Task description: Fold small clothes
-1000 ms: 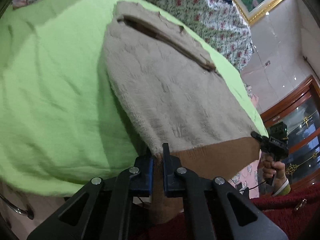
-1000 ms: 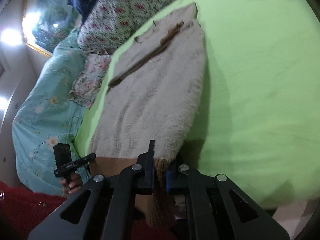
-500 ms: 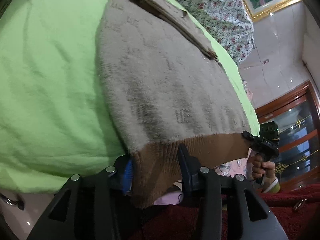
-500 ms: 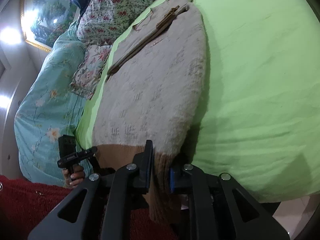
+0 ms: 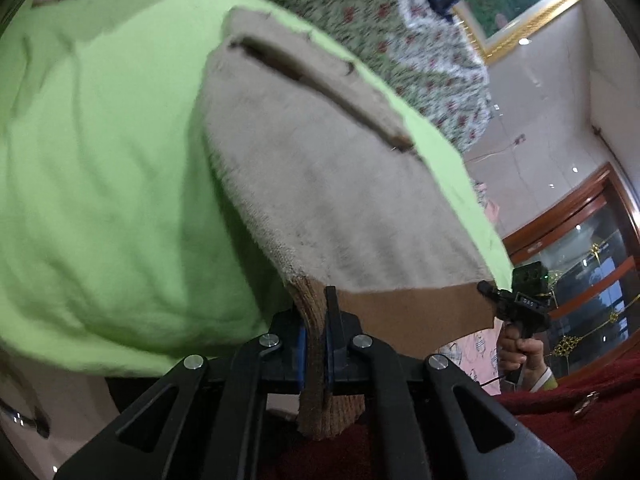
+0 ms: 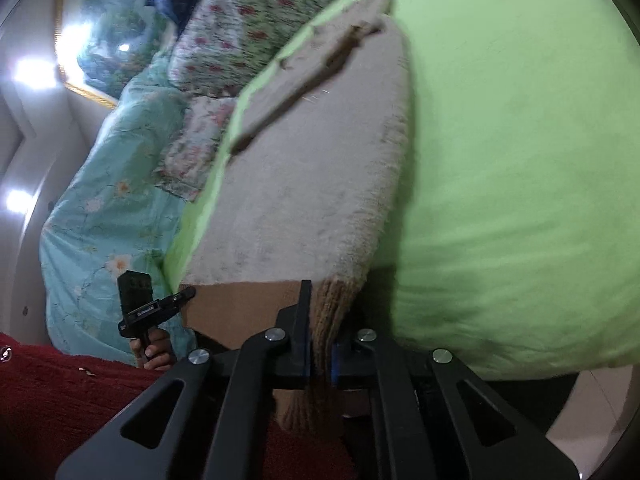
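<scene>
A fuzzy beige sweater (image 5: 320,160) with a brown ribbed hem (image 5: 400,312) lies flat on the green bed sheet (image 5: 100,160). Its hem is raised towards me and stretched between the two grippers. My left gripper (image 5: 316,312) is closing its jaws on the hem's left corner, and the pads press on the knit. In the right wrist view the sweater (image 6: 312,184) runs away from my right gripper (image 6: 322,320), whose jaws are closing on the hem's right corner. Each view shows the other gripper (image 5: 516,304) (image 6: 160,304) at the far corner, held by a hand (image 5: 520,352).
A floral quilt (image 5: 380,20) lies beyond the sweater's collar, with a teal flowered blanket (image 6: 104,208) beside the bed. A gold-framed picture (image 5: 520,0) hangs on the wall near a wooden glass door (image 5: 580,240). Dark red cloth (image 5: 580,420) fills the bottom of both views.
Half a second ago both pairs of jaws stood apart around the hem, close in over the sweater. Now both are shut on the hem again and the views have drawn back.
</scene>
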